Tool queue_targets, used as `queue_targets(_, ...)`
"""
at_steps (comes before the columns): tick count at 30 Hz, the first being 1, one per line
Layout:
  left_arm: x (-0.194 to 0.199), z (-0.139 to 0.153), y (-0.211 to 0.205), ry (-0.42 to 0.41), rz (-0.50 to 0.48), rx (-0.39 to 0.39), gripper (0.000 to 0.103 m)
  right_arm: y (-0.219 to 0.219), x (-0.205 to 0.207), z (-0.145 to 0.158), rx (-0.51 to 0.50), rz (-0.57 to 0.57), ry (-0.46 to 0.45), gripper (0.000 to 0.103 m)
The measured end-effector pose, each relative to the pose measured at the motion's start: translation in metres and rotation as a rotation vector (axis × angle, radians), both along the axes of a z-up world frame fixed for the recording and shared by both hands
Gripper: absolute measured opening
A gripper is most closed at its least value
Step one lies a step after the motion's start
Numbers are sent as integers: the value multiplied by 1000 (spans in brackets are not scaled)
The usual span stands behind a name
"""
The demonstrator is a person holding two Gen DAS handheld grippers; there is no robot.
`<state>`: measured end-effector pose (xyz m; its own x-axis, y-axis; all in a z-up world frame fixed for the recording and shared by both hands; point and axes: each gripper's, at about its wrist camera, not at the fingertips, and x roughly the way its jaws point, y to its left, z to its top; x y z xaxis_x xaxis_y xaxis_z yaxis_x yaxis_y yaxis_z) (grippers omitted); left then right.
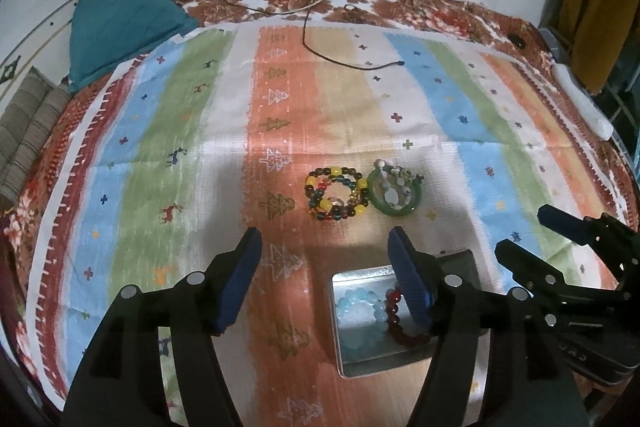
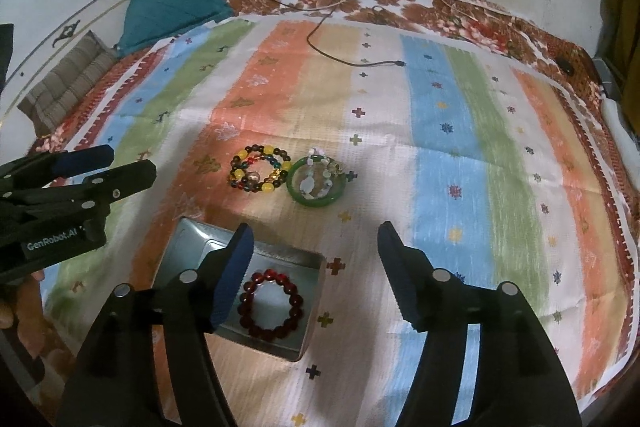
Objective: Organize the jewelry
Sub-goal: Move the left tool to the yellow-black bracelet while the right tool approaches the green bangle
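Note:
A stack of multicolour bead bracelets (image 1: 336,171) (image 2: 239,172) lies on the striped cloth, touching a green bangle (image 1: 394,213) (image 2: 316,203) with pale beads inside its ring. Nearer to me sits a shallow metal tin (image 1: 360,359) (image 2: 188,247). It holds a dark red bead bracelet (image 1: 408,338) (image 2: 266,275) and a light blue bead bracelet (image 1: 348,303), which a finger hides in the right wrist view. My left gripper (image 1: 322,239) (image 2: 130,163) hangs open just left of the tin, empty. My right gripper (image 2: 315,231) (image 1: 522,231) is open above the tin's right side, also empty.
The striped cloth (image 2: 460,147) covers a floral bedspread against a white wall. A black cable (image 1: 372,67) trails onto the cloth at the back. A teal cushion (image 1: 120,27) and a folded brown striped cloth (image 1: 28,135) lie far left. A hand (image 2: 16,307) shows lower left.

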<state>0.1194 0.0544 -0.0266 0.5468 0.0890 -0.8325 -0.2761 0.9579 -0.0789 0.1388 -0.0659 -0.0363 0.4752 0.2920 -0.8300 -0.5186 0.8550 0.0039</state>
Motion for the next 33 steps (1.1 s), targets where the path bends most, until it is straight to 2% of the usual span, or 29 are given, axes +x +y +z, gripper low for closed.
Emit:
queue_targets(8, 18, -9, 14, 43, 18, 16, 69, 2, 22, -9, 5, -23, 50, 72)
queue_targets(16, 33, -16, 18, 62, 18, 21, 74, 8, 37, -10, 12, -30, 53, 80)
queue_targets(22, 48, -28, 26, 96, 28, 31, 74, 11, 57, -26, -6, -44, 92, 80)
queue_targets(33, 67, -37, 31, 120, 24, 31, 74, 23, 76, -40, -50, -31, 90, 80)
